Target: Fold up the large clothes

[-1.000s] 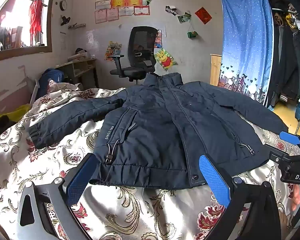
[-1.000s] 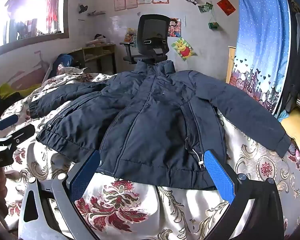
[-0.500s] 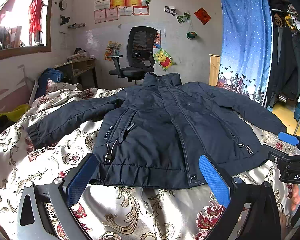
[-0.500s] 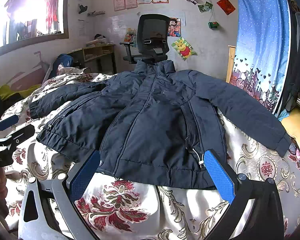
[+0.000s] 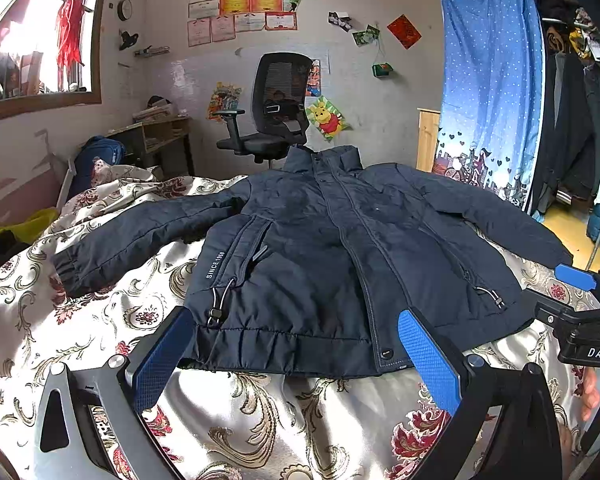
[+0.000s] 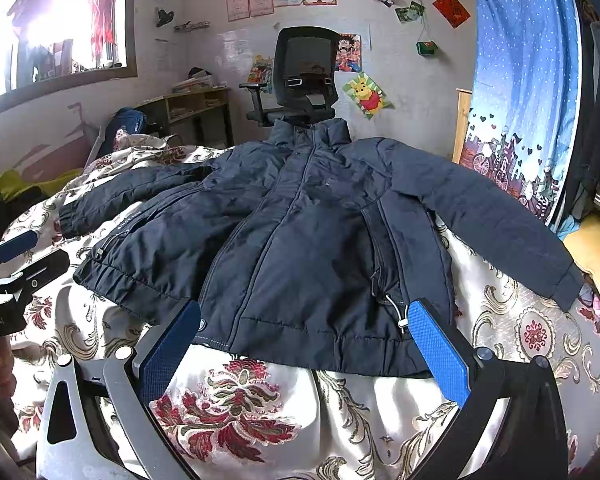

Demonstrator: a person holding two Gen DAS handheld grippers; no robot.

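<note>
A dark navy padded jacket (image 5: 320,256) lies flat and face up on the bed, zipped, collar at the far side, both sleeves spread out; it also shows in the right wrist view (image 6: 316,240). My left gripper (image 5: 296,344) is open and empty, hovering just in front of the hem's left half. My right gripper (image 6: 304,336) is open and empty, hovering in front of the hem's right half. Each gripper shows at the edge of the other's view, the right one (image 5: 580,312) and the left one (image 6: 8,276).
A floral satin bedspread (image 5: 252,420) covers the bed. A black office chair (image 5: 276,120) and a wooden desk (image 5: 156,140) stand beyond the bed. A blue curtain (image 5: 488,92) and hanging clothes are at the right. A window is at the left.
Both grippers have crept slightly forward toward the jacket's hem. The jacket has not moved and both stay open.
</note>
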